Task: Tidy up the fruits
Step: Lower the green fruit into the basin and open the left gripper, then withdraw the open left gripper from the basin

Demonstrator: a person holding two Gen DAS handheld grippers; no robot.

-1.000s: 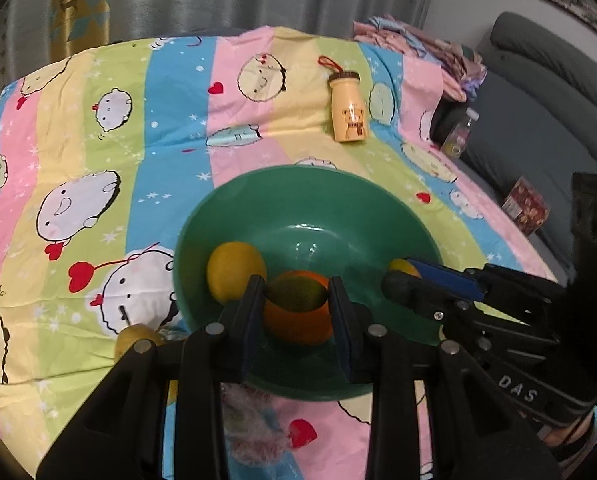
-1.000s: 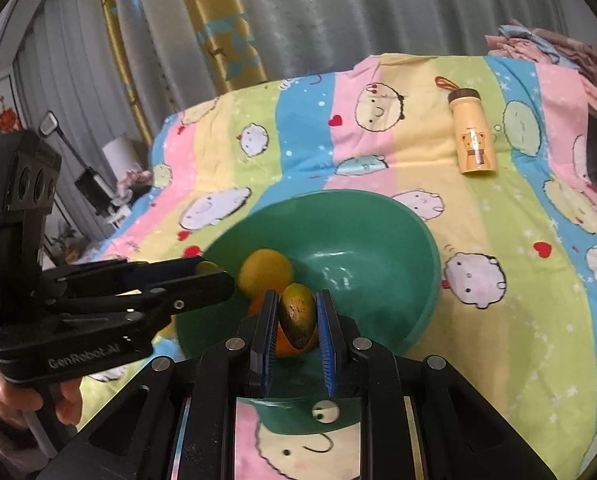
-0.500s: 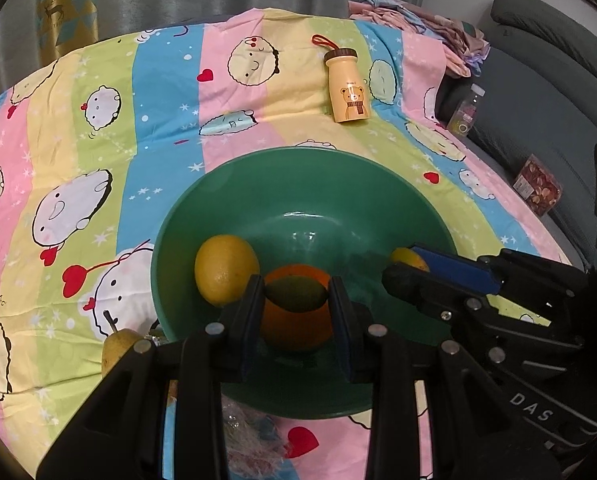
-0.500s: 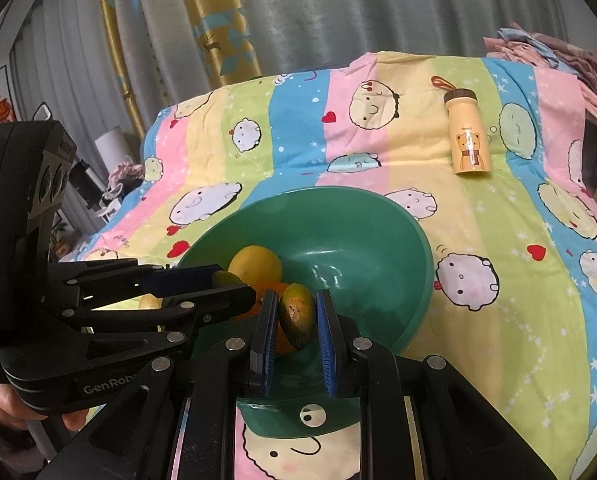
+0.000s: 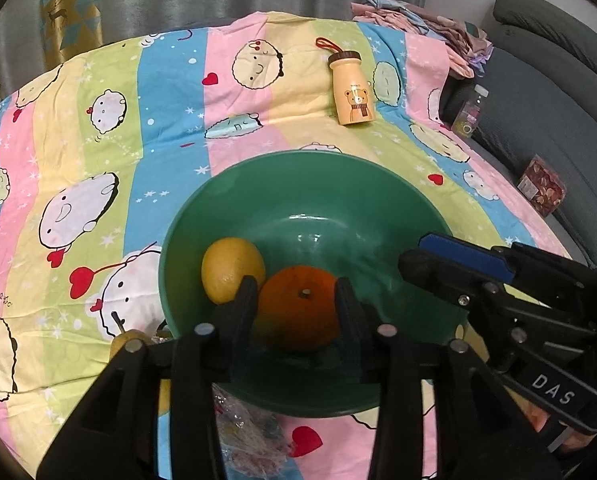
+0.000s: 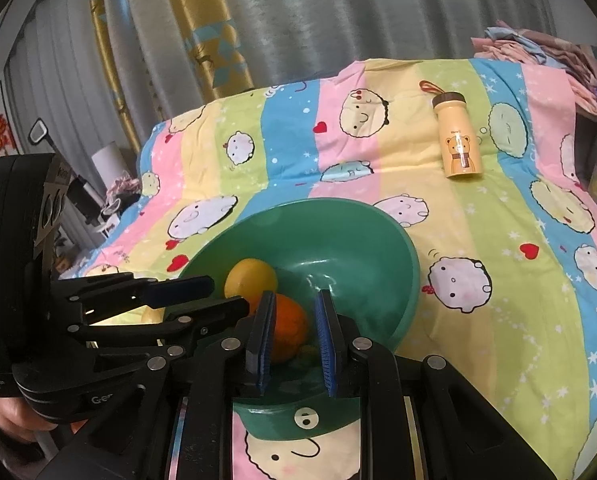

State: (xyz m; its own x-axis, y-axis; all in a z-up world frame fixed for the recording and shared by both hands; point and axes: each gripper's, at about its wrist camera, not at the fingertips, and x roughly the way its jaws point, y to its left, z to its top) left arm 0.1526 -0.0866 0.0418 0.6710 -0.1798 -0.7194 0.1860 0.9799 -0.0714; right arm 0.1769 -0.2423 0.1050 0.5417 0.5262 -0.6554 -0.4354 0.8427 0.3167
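Both hand-held grippers hang over the green bowl (image 5: 298,184) on a cartoon-print bedspread (image 5: 170,92), where an orange (image 5: 298,308) and a lemon (image 5: 232,268) lie touching. The left gripper (image 5: 296,292) is opening its jaws, the orange framed between them but apparently not clamped. The right gripper (image 6: 295,294) shows a narrow, empty gap. What looks like a pear (image 5: 124,340), stem up, waits just outside the bowl's left rim, nearer the left hand and likely next.
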